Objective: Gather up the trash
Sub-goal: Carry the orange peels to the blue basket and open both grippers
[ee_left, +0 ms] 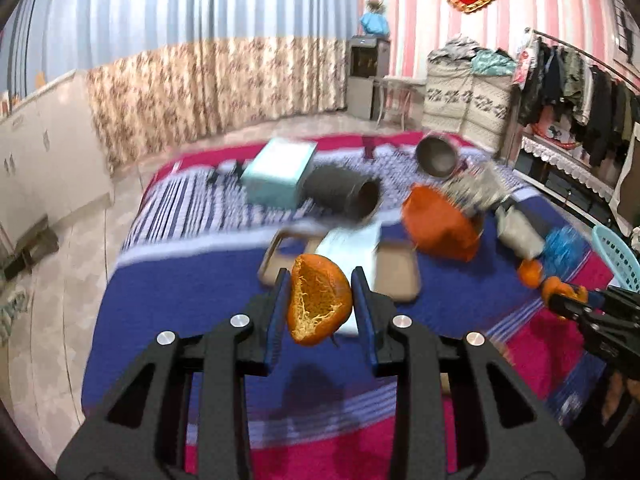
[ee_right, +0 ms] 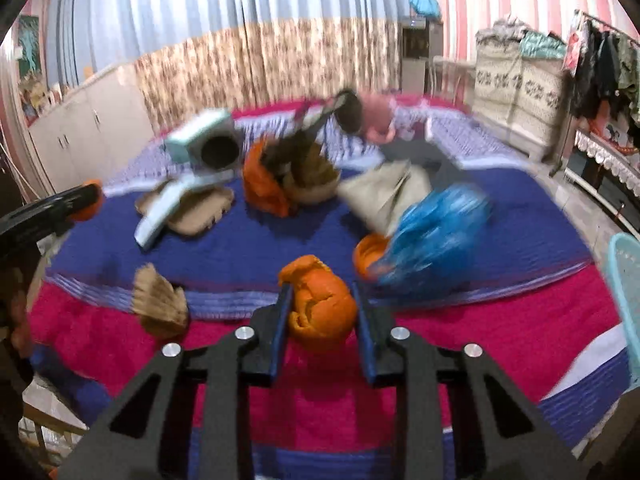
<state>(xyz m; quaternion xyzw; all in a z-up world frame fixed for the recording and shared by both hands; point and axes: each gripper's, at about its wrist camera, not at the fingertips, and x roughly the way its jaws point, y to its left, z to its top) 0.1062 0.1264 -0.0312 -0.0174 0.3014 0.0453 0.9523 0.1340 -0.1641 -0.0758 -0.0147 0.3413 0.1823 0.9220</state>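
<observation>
My left gripper [ee_left: 320, 296] is shut on a piece of orange peel [ee_left: 318, 304], pith side facing the camera, held above the striped blanket [ee_left: 180, 312]. My right gripper [ee_right: 322, 306] is shut on another curled orange peel [ee_right: 320, 304], also above the blanket. The right gripper also shows at the right edge of the left wrist view [ee_left: 568, 296]; the left gripper shows at the left edge of the right wrist view [ee_right: 80, 200]. More trash lies on the blanket: another orange peel [ee_right: 368, 256], a blue plastic bag [ee_right: 436, 236], an orange bag [ee_right: 264, 184], crumpled brown paper [ee_right: 160, 304].
A teal box [ee_left: 276, 172], dark cylindrical tubes [ee_left: 344, 194], flat cardboard pieces [ee_right: 192, 208] and a grey bag [ee_right: 384, 192] lie further back. A light blue basket [ee_right: 628, 288] stands at the right edge. White cabinets [ee_left: 52, 148] stand at the left, a clothes rack [ee_left: 580, 84] at the right.
</observation>
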